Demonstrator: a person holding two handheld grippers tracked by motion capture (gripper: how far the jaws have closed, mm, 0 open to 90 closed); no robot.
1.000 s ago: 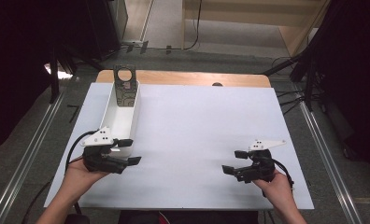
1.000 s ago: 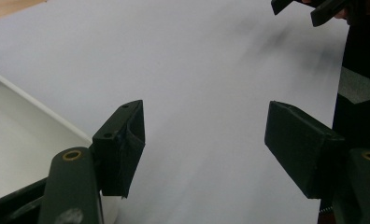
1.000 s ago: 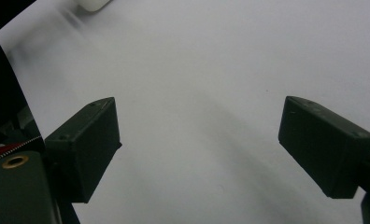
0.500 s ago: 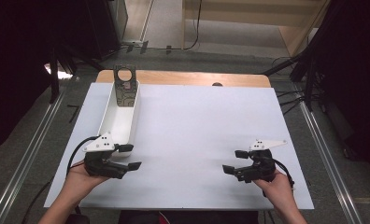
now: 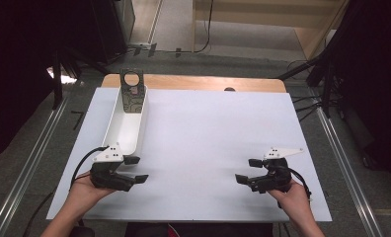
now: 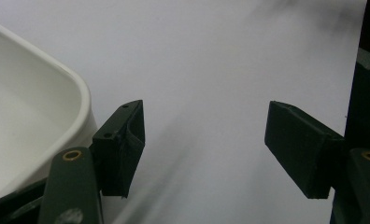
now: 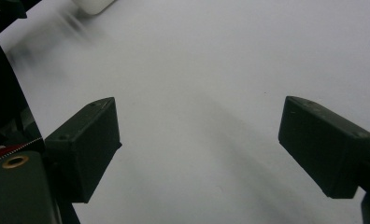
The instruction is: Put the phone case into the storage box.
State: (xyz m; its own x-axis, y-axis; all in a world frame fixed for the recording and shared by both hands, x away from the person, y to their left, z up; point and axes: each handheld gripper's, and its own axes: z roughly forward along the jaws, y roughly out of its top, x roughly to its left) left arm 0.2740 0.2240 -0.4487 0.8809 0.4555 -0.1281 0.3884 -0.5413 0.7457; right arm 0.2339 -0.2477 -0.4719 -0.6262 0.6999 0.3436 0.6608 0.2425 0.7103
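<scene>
A long white tray point(image 5: 115, 129) lies on the left of the white table sheet point(image 5: 208, 128). A dark flat plate with a round hole point(image 5: 133, 91) stands tilted at the tray's far end. My left gripper point(image 5: 136, 169) sits just in front of the tray's near end, open, with nothing between its jaws. The left gripper view has the left gripper point(image 6: 204, 149) over bare sheet, with the tray's rounded corner point(image 6: 78, 93) beside its left jaw. My right gripper point(image 5: 248, 170) rests at the near right, open and empty; in its own view the right gripper point(image 7: 199, 149) faces bare sheet.
A wooden table edge point(image 5: 198, 82) shows past the sheet's far side. Metal rails point(image 5: 30, 163) run along both sides on the floor. Dark curtains and stands flank the table. The tray's end point(image 7: 92, 4) shows far off in the right gripper view.
My left gripper has drawn back slightly from the tray toward the near edge. The right gripper has stayed still.
</scene>
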